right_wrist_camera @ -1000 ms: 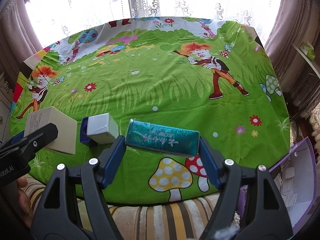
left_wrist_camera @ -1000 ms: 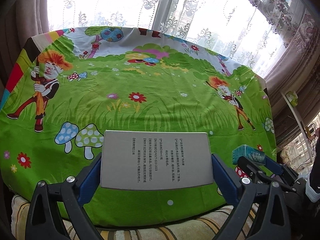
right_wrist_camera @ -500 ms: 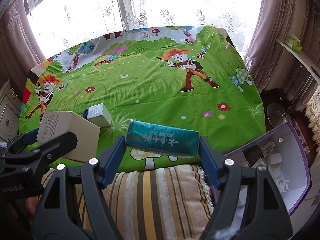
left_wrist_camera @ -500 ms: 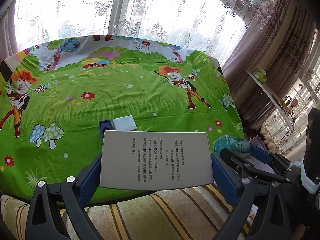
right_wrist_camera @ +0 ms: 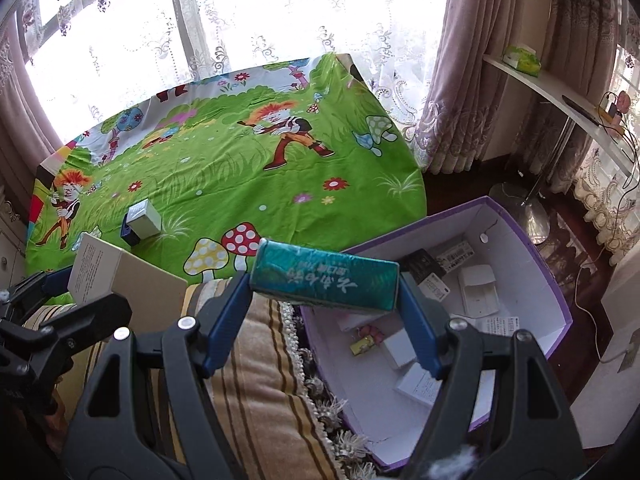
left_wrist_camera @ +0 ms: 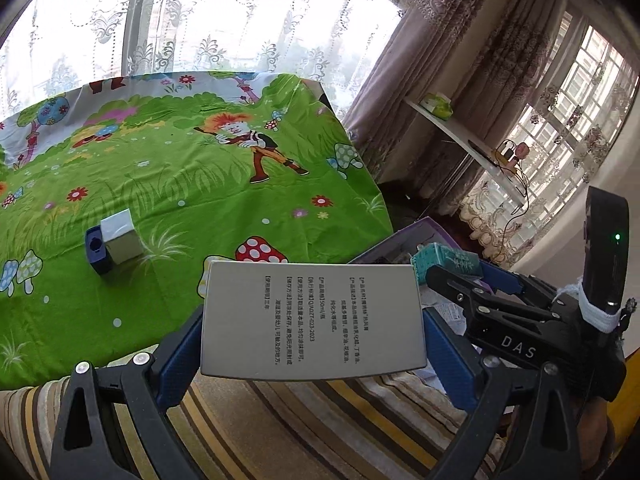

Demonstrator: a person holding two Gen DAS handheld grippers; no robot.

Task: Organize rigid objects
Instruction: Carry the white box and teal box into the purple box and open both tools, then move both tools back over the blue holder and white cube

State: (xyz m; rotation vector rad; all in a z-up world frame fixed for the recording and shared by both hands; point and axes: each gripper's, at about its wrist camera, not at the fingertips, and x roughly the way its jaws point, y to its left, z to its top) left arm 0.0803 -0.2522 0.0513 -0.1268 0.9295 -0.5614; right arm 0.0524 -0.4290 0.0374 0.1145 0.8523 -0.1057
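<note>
left wrist view: left gripper [left_wrist_camera: 312, 344] is clamped on the grey carton [left_wrist_camera: 312, 320], hanging over the striped blanket [left_wrist_camera: 280, 428]. Swing it right and keep it level, I'd say.
right wrist view: right gripper [right_wrist_camera: 324, 300] is pinching the teal pack [right_wrist_camera: 326, 282] above the near rim of the purple box [right_wrist_camera: 556, 304]. Probably lower it before letting go.

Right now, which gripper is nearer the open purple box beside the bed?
Right. The right gripper hangs at the purple box rim; the left gripper sits farther left, over the striped blanket.

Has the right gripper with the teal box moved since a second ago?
Yes. The right gripper, shut on the teal box, has swung rightward off the green tablecloth toward the open purple bin.
</note>
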